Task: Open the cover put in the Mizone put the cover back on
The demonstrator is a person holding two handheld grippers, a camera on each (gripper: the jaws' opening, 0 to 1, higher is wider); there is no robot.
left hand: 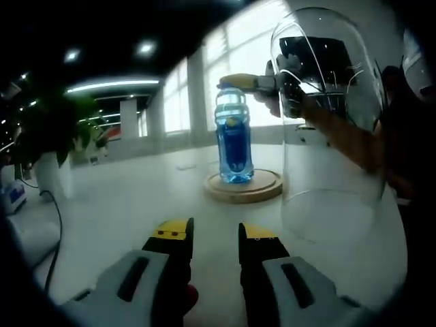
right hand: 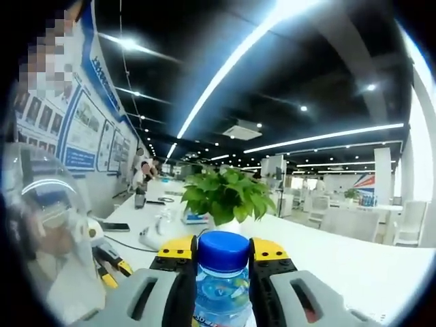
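The upright Mizone bottle (left hand: 234, 136) is being held at its neck on the wooden base (left hand: 245, 187) by the right hand-held gripper (left hand: 262, 83), while the glass cover (left hand: 330, 116) is being kept beside it and the left hand-held gripper (left hand: 214, 235) is being held parted.

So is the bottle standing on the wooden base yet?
Touching. In the left gripper view, the bottle stands upright on the wooden base, its bottom meeting the disc.
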